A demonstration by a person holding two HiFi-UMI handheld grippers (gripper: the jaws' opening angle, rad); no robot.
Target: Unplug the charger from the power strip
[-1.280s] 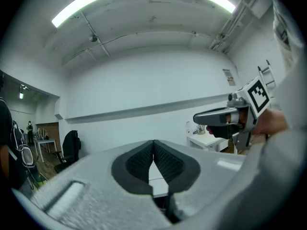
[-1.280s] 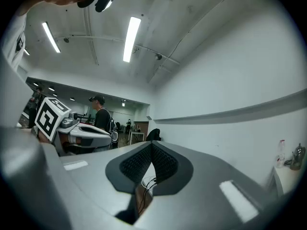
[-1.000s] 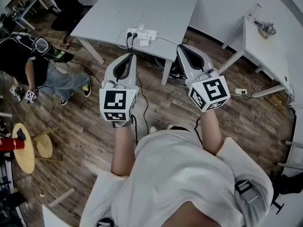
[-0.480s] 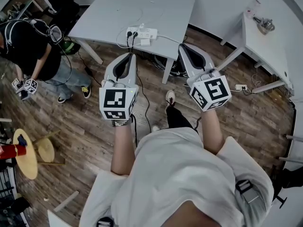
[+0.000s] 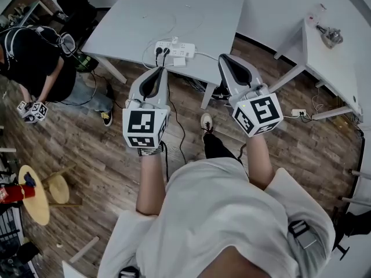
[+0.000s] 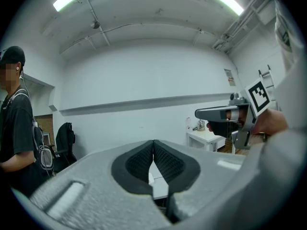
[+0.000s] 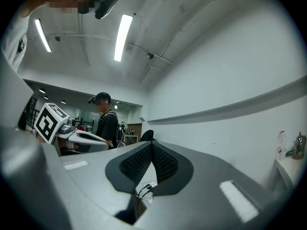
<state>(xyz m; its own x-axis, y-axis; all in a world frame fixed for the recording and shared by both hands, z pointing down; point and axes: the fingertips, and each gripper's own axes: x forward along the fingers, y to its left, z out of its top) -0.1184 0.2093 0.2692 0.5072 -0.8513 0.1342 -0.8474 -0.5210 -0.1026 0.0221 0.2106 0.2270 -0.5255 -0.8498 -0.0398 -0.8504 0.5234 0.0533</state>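
1. Bystander (image 5: 32,57): a second person stands at the far left, well apart from the desk (image 5: 208,10). This person has no part in the task.
2. Left gripper (image 5: 161,69): the jaws are fully closed, pad against pad, with nothing between them. The gripper is held roughly level, short of the desk's near edge, with its tips directed toward the power strip (image 5: 174,47). It touches nothing.
3. Power strip: it lies on the grey desk near the front edge.
   - Two dark plugs (image 5: 162,52) are seated at its left end, and their cables trail over the edge.
   - A small white block (image 5: 178,62) sits against the near side of the strip.
   - Whether the charger is this block or one of the dark plugs cannot be told from here.
   - Everything seen in the strip looks seated.
4. Right gripper (image 5: 224,58): the jaws are likewise pressed together and empty. It is held level, just right of the strip and near the desk edge, without contact.
5. Progress: judged to be at the approach stage, with no step of the unplugging done.
   - Each gripper that is to grip must open its jaws.
   - One gripper should brace the strip.
   - The other should close on the charger body and draw it straight out of the socket.
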